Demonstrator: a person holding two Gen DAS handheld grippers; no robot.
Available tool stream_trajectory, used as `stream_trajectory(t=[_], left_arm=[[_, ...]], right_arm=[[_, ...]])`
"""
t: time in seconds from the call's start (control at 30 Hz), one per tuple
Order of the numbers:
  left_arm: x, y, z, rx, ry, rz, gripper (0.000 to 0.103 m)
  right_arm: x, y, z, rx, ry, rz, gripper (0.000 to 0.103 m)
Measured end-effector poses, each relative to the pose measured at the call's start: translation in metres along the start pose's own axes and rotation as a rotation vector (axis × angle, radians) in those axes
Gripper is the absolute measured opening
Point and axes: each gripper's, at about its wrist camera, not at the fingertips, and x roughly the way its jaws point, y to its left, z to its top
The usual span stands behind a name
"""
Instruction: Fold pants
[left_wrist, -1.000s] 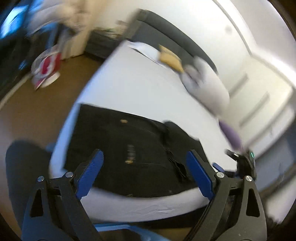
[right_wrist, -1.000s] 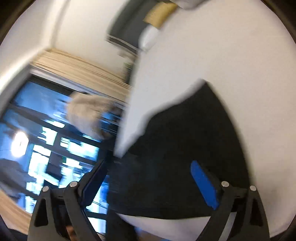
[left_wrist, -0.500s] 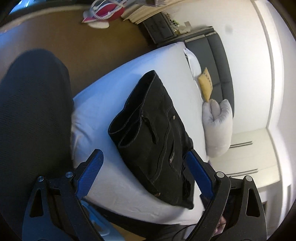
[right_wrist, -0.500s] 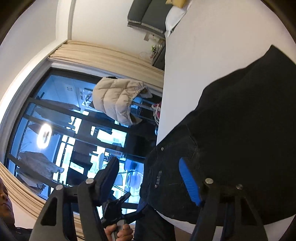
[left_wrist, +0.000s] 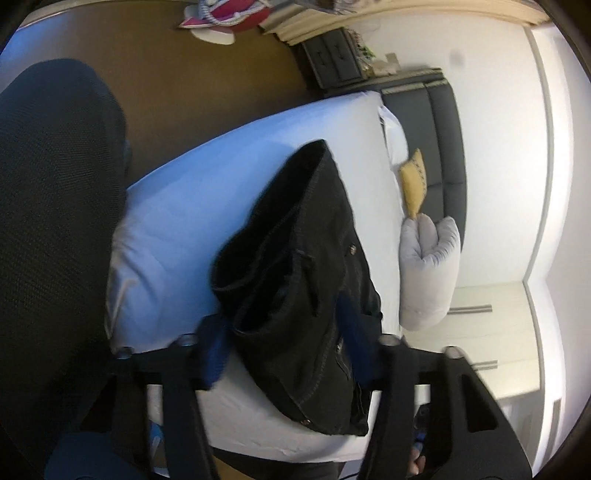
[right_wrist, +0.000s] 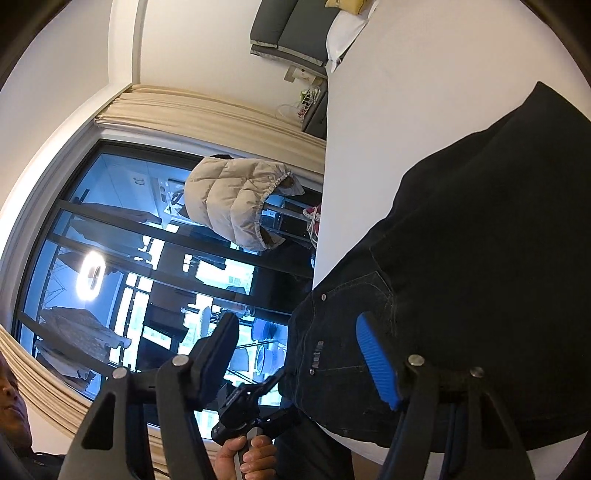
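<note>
We judge the black jeans (left_wrist: 314, 280) already folded compact on the bed (left_wrist: 177, 206), our left hand-held gripper (left_wrist: 284, 343) closing around their waistband edge, the right hand-held gripper (right_wrist: 299, 354) apart astride the opposite edge, and any last fold ahead.

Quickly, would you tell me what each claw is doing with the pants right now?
Left claw: closing around the black denim pants; pad contact unclear.
Right claw: open, pants edge between its pads, not gripped.

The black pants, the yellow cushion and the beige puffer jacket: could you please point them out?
black pants (left_wrist: 314, 266), left wrist view, front panel.
yellow cushion (left_wrist: 413, 184), left wrist view, its middle.
beige puffer jacket (right_wrist: 225, 199), right wrist view, quilted body.
</note>
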Motion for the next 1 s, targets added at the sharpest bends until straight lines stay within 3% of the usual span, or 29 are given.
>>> stream_trajectory(t=[0.03,0.1,0.27,0.5,0.67,0.8,1.0], left_arm=[[0.002,0.001,0.001,-0.015,-0.001,0.003,0.034],[0.007,0.002,0.002,-0.018,-0.002,0.006,0.032],[0.009,-0.011,0.003,0.052,-0.011,0.023,0.015],[0.0,-0.058,-0.001,0.203,-0.046,0.027,0.012],[-0.002,-0.11,-0.012,0.348,-0.062,0.019,0.012],[0.004,-0.157,-0.03,0.481,-0.067,0.024,0.012],[0.045,-0.238,-0.067,0.677,-0.031,0.016,0.012]], right_arm=[[-0.001,0.0,0.0,-0.003,0.001,-0.006,0.07],[0.0,-0.001,0.004,-0.004,0.007,-0.033,0.07],[0.001,-0.004,0.023,-0.004,0.048,-0.133,0.07],[0.031,-0.009,0.043,-0.04,0.165,-0.275,0.07],[0.062,-0.052,0.03,-0.004,0.28,-0.415,0.066],[0.053,-0.051,0.021,-0.046,0.218,-0.361,0.069],[0.003,-0.052,0.033,0.071,0.102,-0.208,0.07]])
